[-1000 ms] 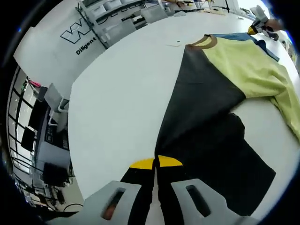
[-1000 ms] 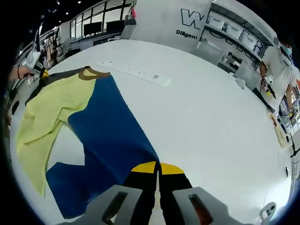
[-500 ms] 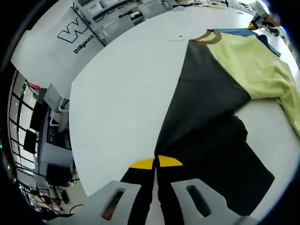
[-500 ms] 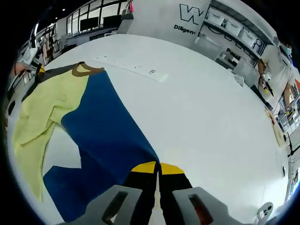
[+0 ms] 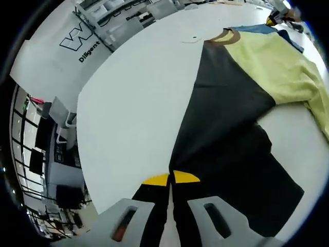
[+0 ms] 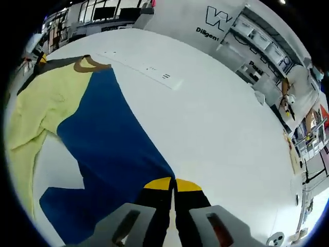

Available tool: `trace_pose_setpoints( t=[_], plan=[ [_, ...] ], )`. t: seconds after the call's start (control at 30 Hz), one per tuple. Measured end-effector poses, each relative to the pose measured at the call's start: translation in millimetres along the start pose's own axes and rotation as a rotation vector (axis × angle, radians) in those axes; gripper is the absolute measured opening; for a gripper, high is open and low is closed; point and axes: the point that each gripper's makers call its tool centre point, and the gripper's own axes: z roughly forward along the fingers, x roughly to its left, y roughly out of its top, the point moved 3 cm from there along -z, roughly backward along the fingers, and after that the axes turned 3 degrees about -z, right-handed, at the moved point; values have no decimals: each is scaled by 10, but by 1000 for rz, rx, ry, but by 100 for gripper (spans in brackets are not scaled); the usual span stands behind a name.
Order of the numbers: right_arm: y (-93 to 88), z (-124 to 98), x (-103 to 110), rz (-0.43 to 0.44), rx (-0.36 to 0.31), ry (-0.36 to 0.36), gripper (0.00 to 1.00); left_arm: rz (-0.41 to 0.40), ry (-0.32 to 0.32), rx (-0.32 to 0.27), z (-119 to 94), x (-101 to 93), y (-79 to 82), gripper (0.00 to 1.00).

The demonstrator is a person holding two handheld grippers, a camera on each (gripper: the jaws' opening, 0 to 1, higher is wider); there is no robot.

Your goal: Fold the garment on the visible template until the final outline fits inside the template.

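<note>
A garment with a brown collar (image 5: 226, 37) lies spread on the white table (image 5: 139, 103). In the left gripper view its black panel (image 5: 221, 108) runs from the collar down to my left gripper (image 5: 170, 178), which is shut on the black hem corner. A yellow panel (image 5: 272, 64) lies to the right, and a black sleeve (image 5: 252, 180) spreads at lower right. In the right gripper view the blue panel (image 6: 108, 134) runs from the collar (image 6: 87, 64) to my right gripper (image 6: 174, 184), shut on the blue hem corner. The yellow panel (image 6: 43, 105) lies at the left.
A white strip with small dark marks (image 6: 154, 76) lies on the table (image 6: 231, 139) beyond the collar. Shelves with bins (image 6: 257, 41) and a person (image 6: 295, 87) stand past the table's far right. Desks and chairs (image 5: 56, 134) stand off the table's left edge.
Both grippers stay shut on the hem corners. Both views have shifted a little, and the black and blue panels now look drawn straighter from the collar toward the jaws.
</note>
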Motion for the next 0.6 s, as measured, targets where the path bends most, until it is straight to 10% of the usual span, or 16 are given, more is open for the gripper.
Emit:
trace_pose_setpoints(
  t=[0.6],
  plan=[
    [57, -170, -177, 163, -101, -75, 10, -79, 59, -42, -123, 80, 54, 13]
  ],
)
